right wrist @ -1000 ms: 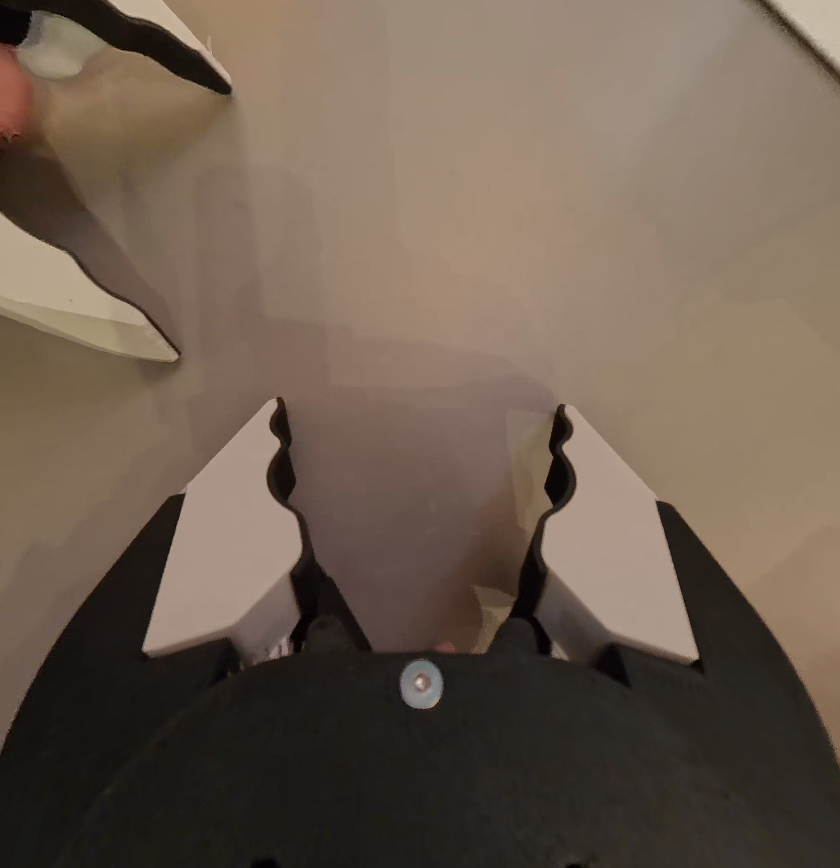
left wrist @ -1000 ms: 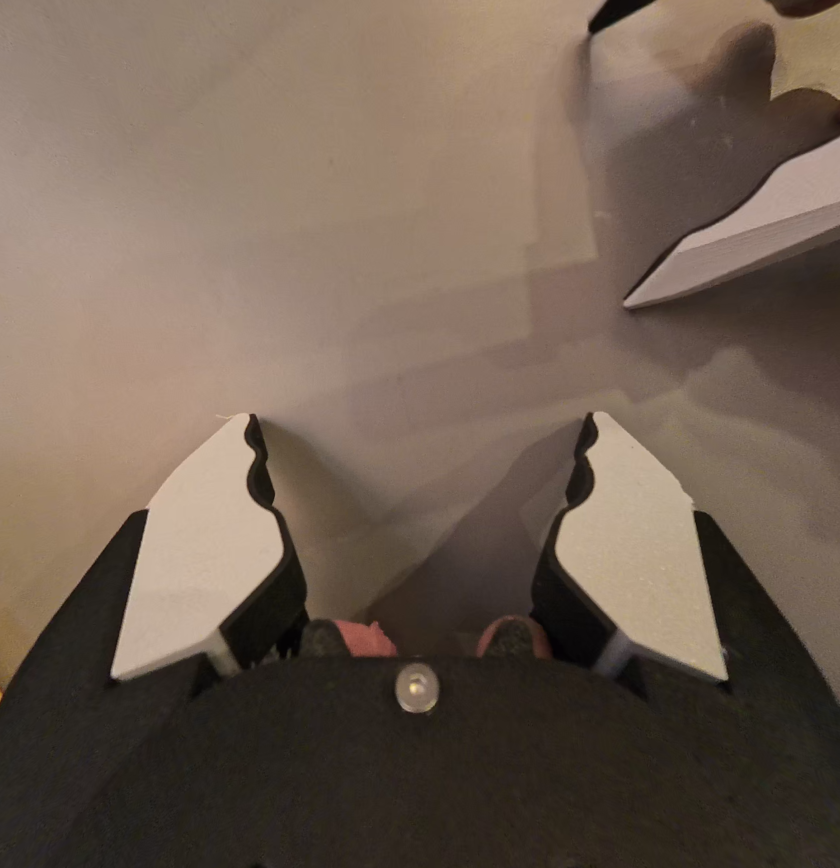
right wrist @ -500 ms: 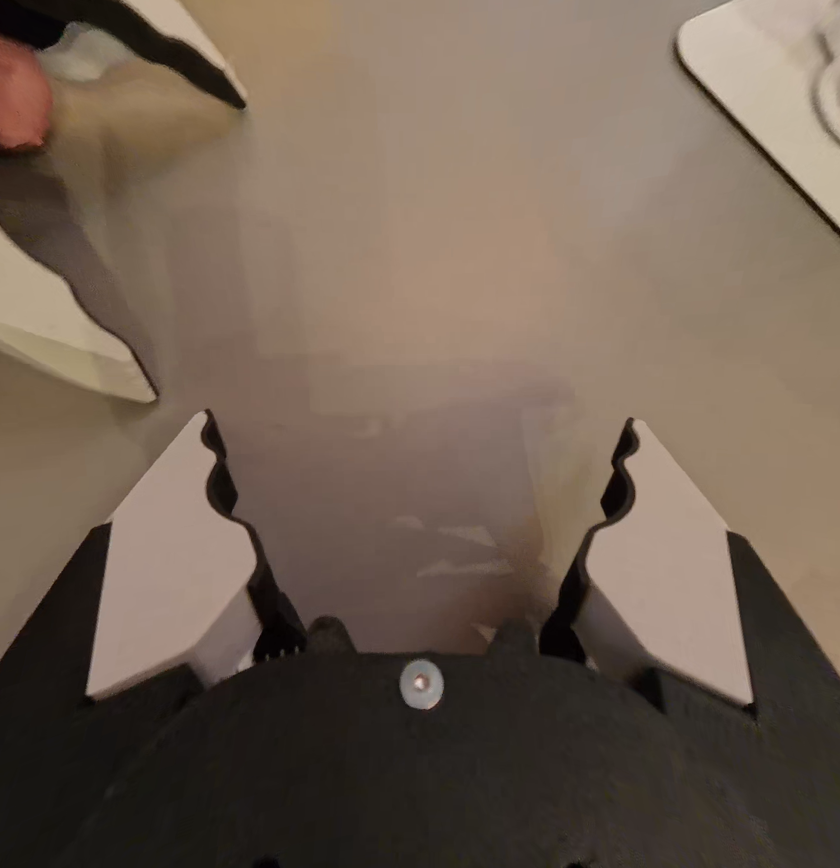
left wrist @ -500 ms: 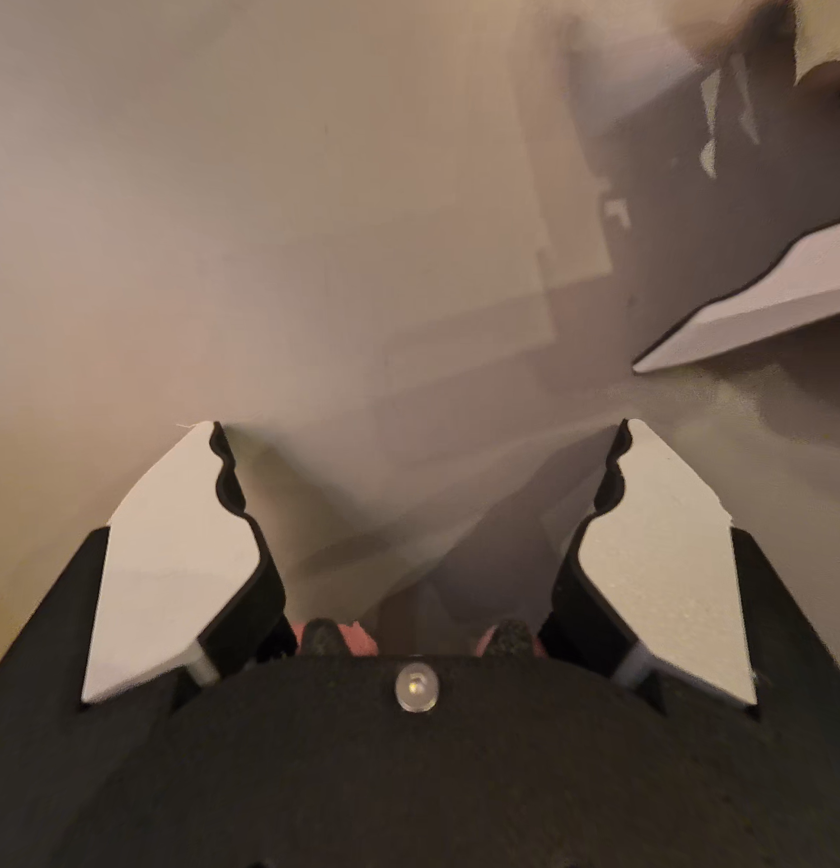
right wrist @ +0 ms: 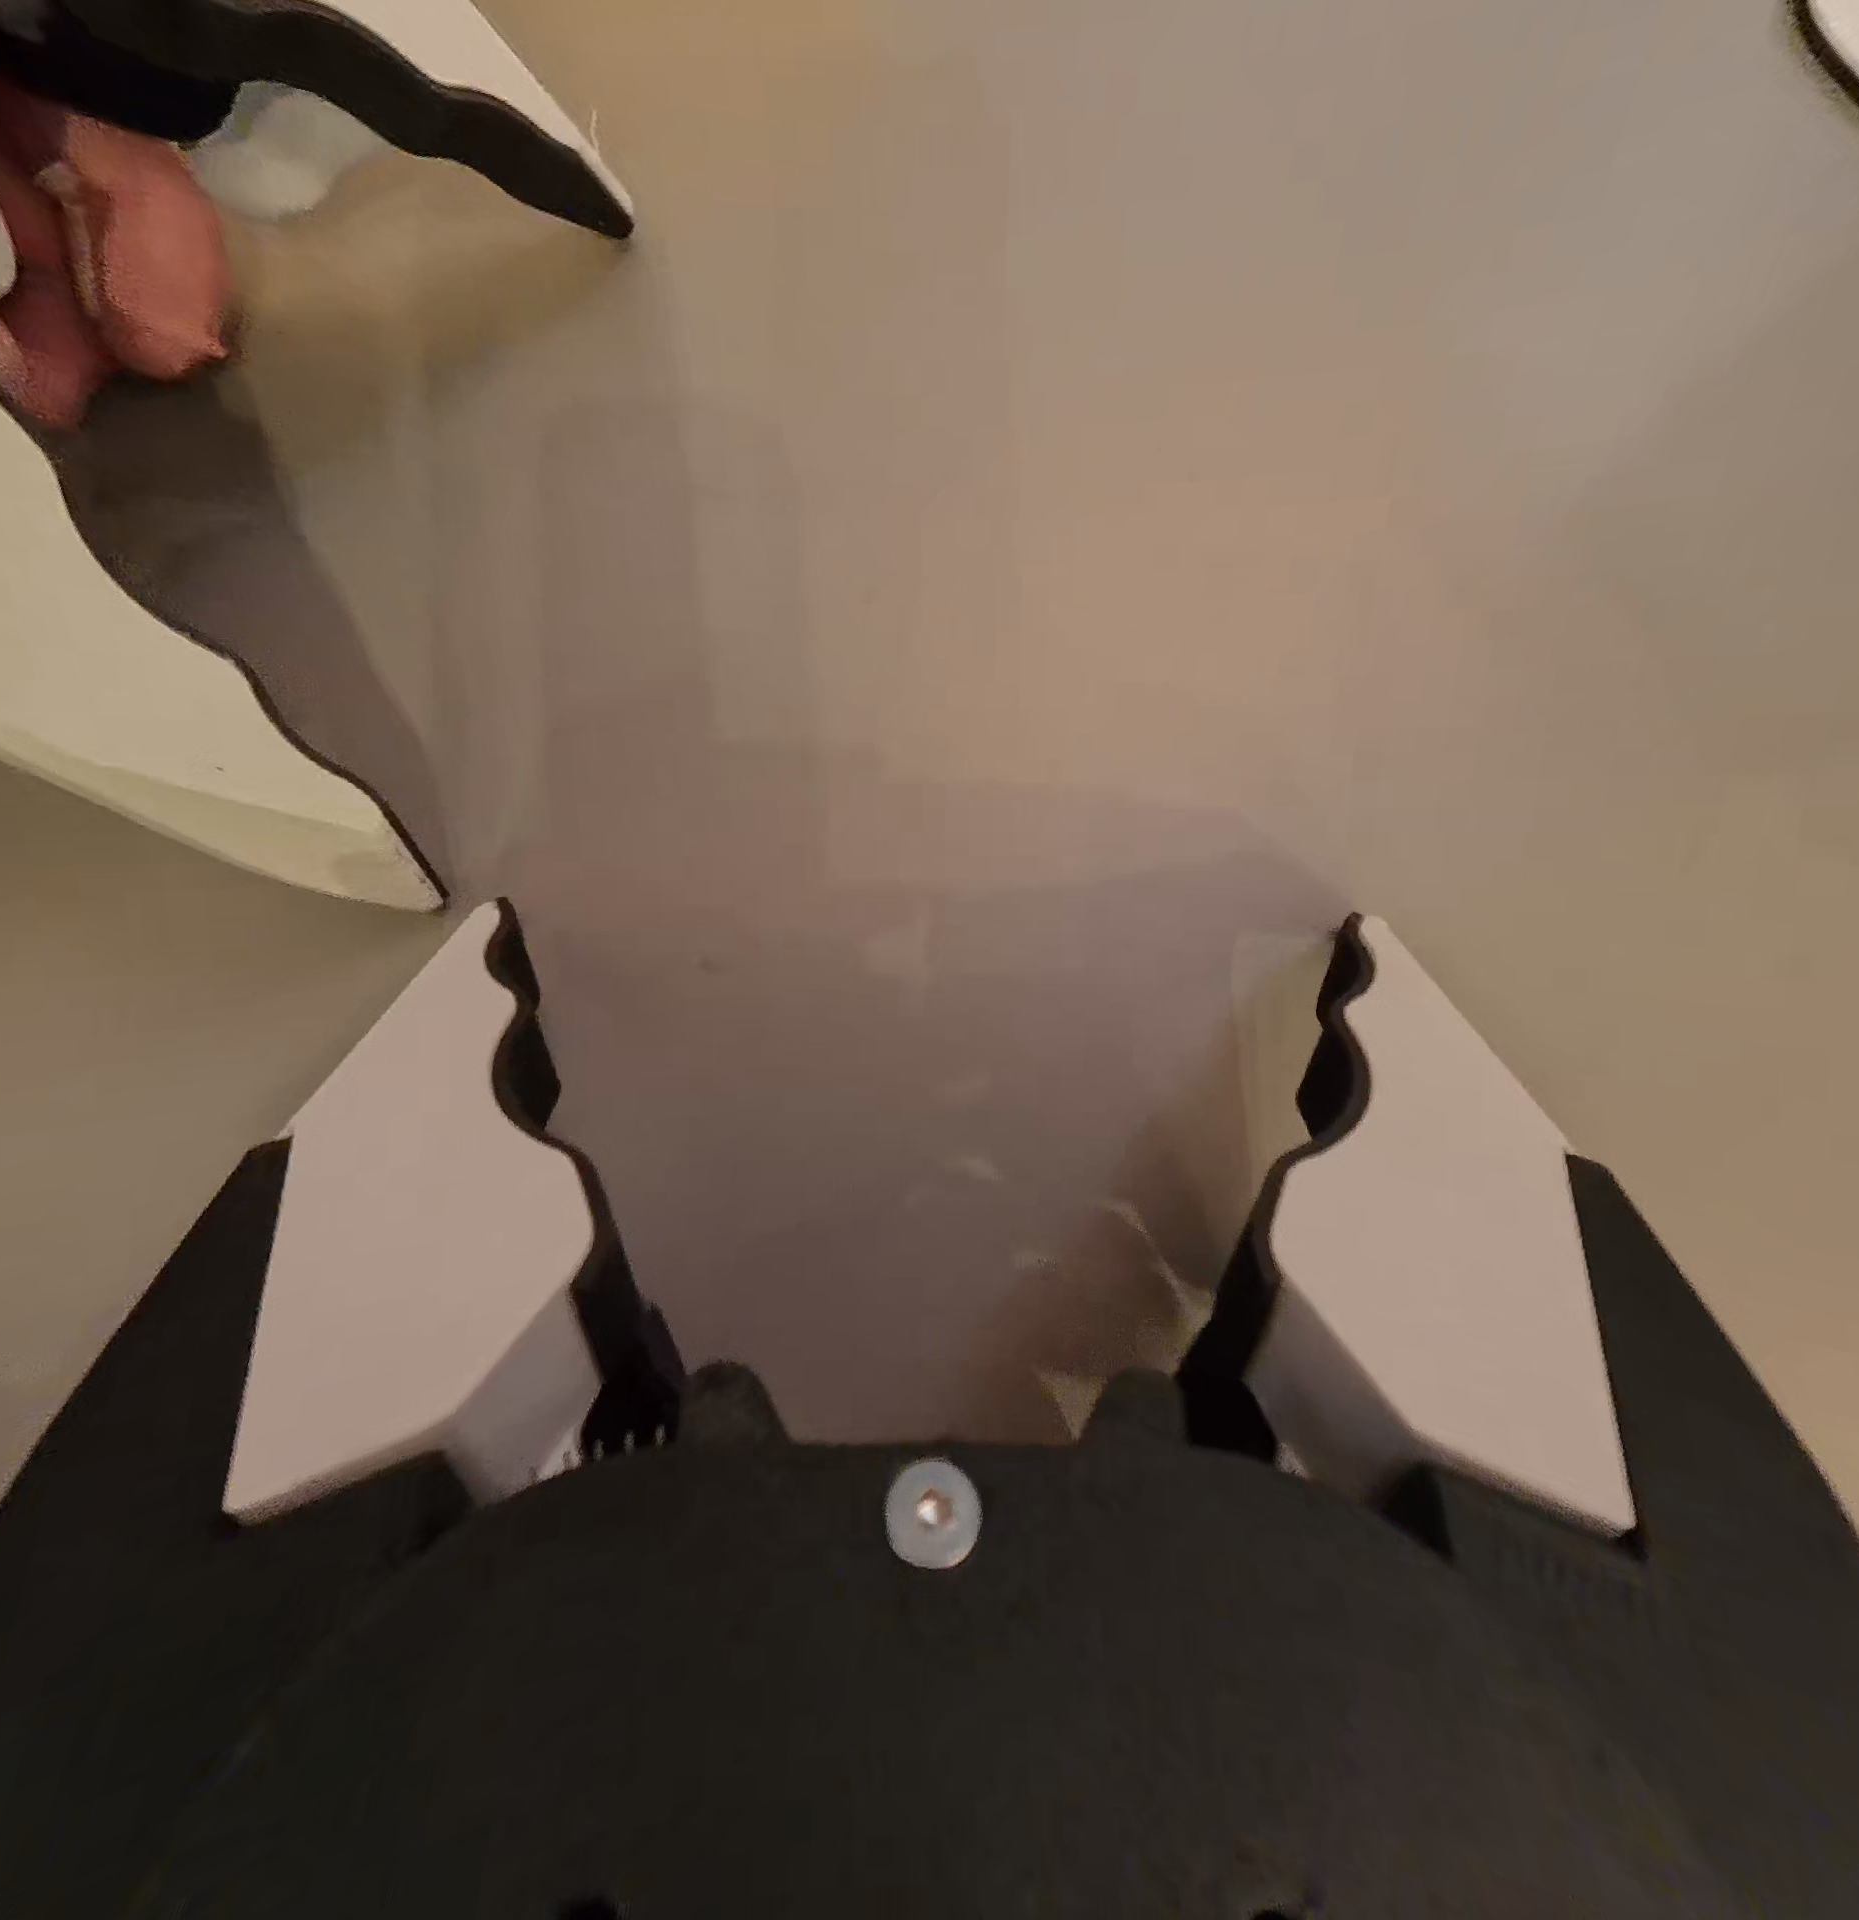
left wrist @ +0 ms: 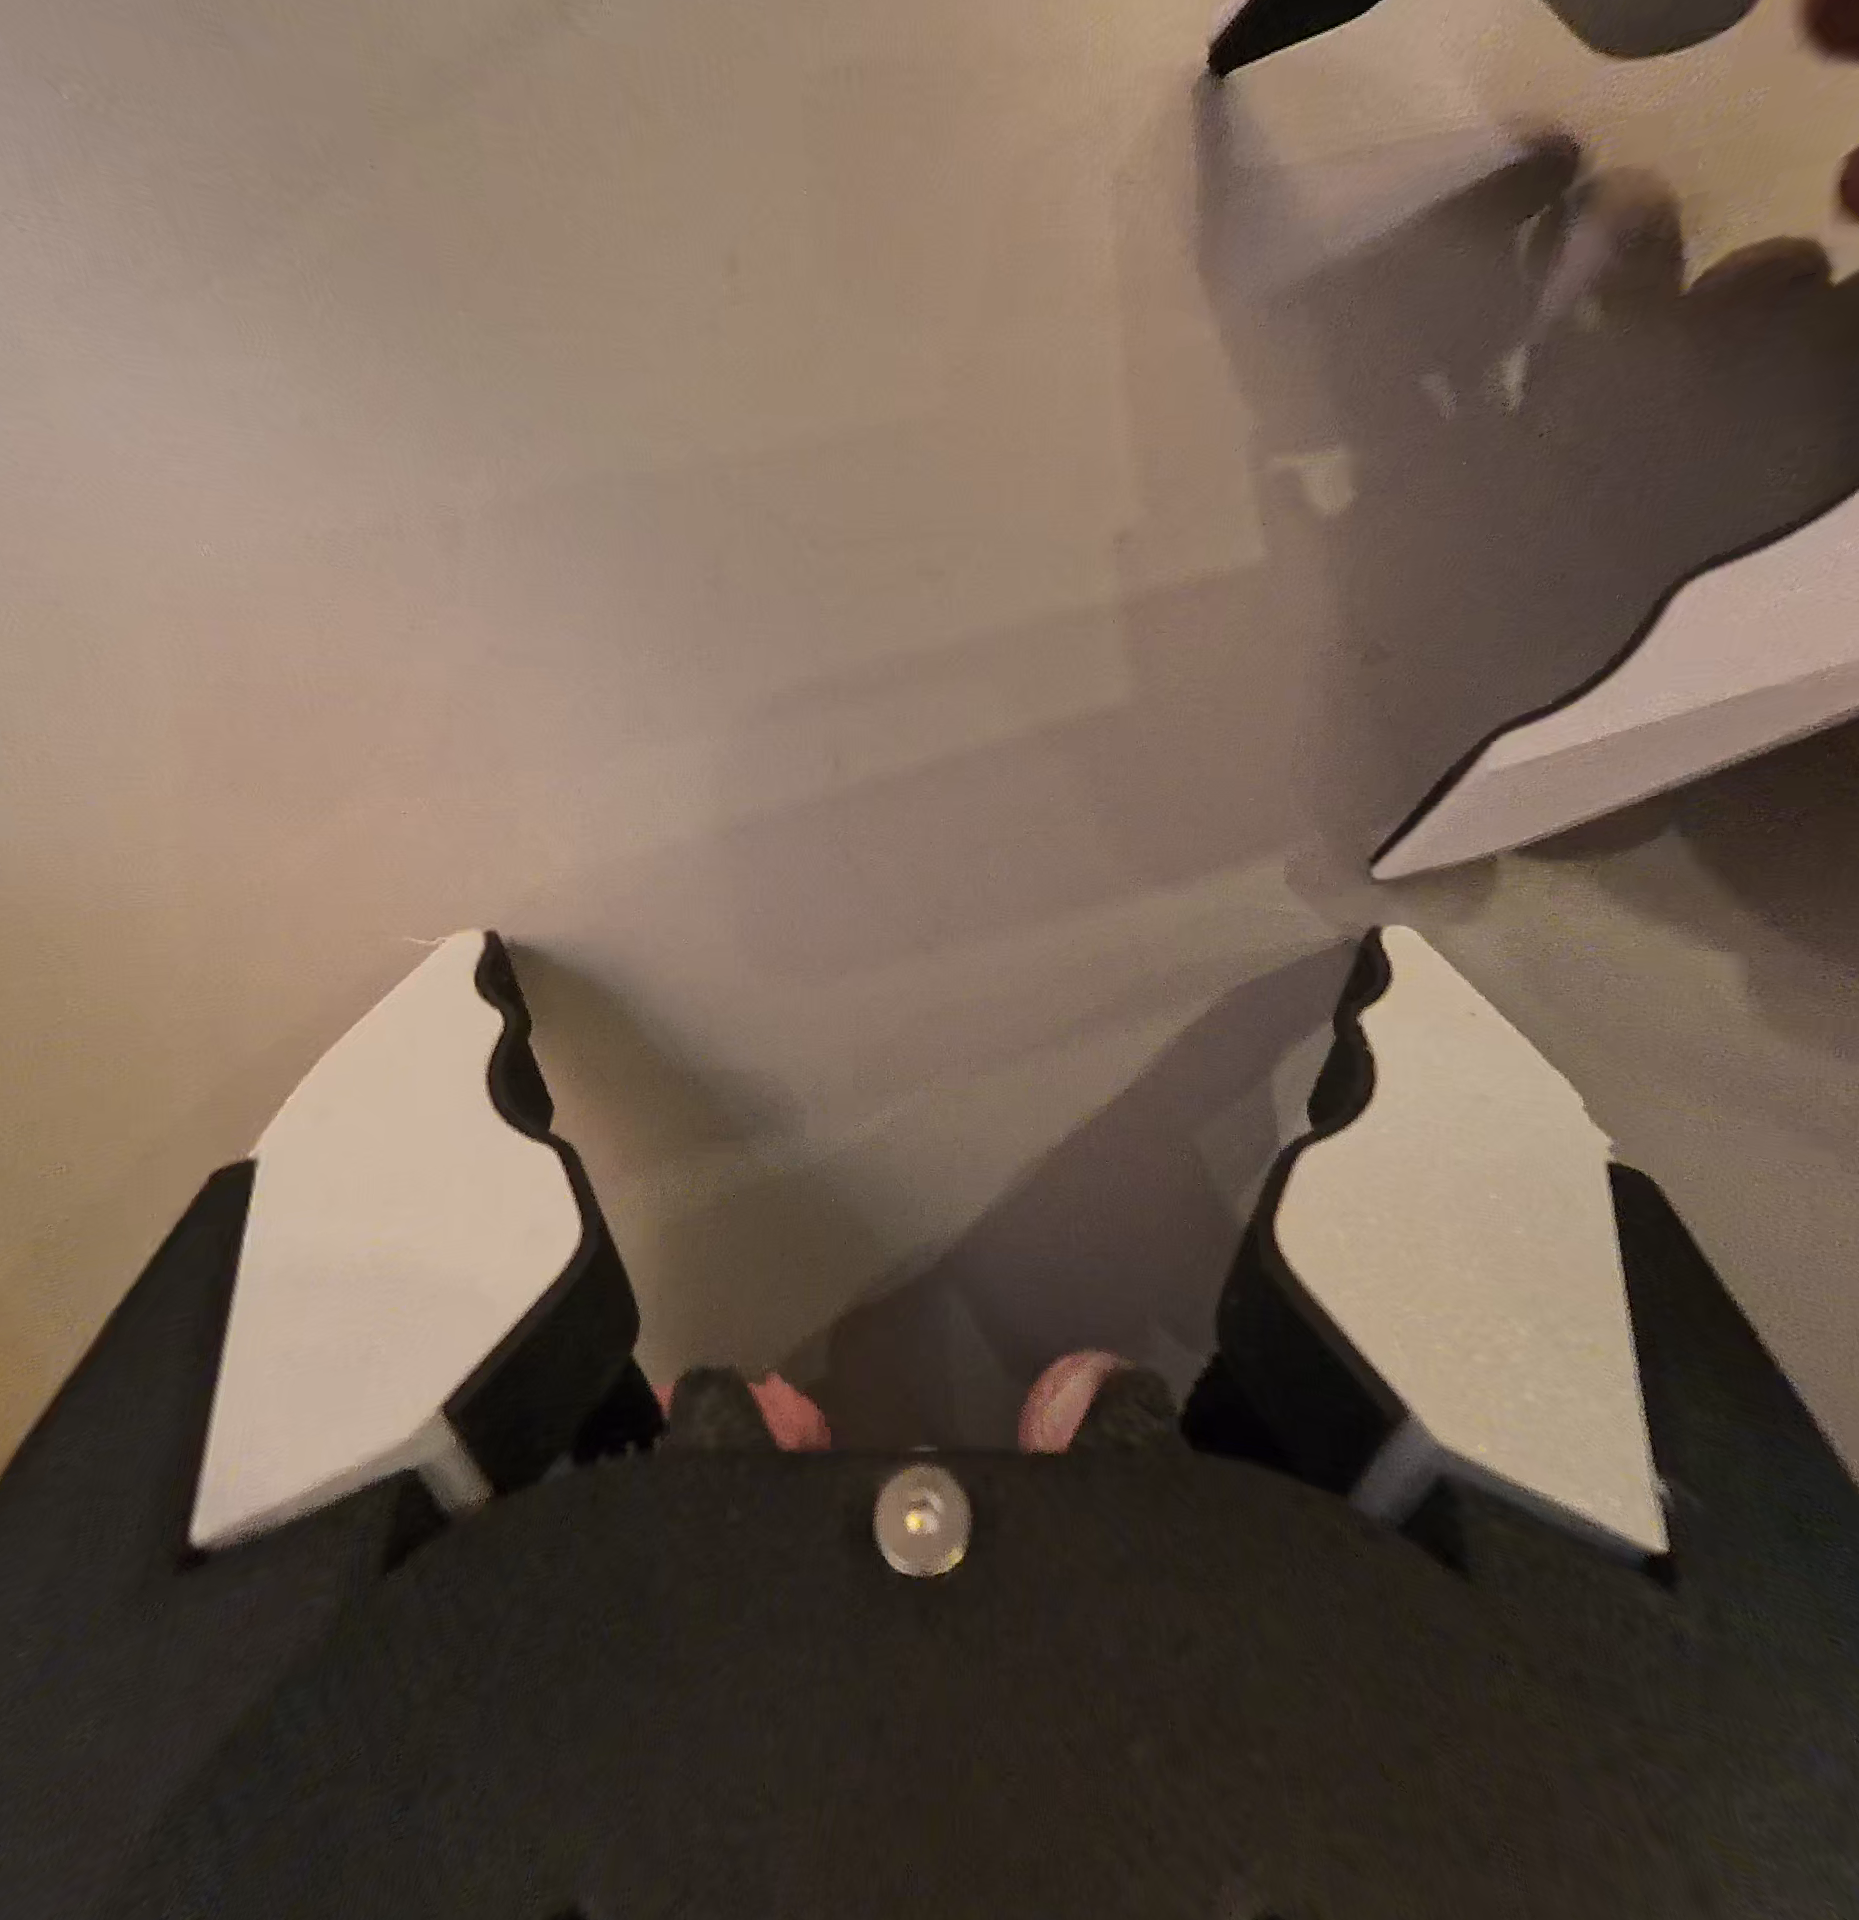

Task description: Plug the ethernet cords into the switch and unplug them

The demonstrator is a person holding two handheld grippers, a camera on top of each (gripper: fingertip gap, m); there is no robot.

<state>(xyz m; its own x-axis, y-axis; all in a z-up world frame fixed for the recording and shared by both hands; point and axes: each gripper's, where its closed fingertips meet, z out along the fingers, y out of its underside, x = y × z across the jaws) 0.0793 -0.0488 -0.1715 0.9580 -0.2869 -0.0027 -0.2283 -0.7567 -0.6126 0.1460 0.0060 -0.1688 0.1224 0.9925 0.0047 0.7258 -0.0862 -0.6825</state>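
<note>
A bare beige tabletop (left wrist: pixel 613 499) with a white, dark-edged object (right wrist: pixel 1855 47) at its corner.

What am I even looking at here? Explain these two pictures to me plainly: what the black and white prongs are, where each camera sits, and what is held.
These are two hand-held grippers, one in each of a person's hands, each with a camera looking forward along its two white fingers. The left wrist view shows the left gripper with its jaws wide apart and nothing between them. The right wrist view shows the right gripper, equally open and empty. Each gripper also appears at the edge of the other's picture. Below both lies a plain beige table. At the top right corner of the right view, a white object's edge peeks in; I cannot tell what it is. No cords or switch are visible.
</note>
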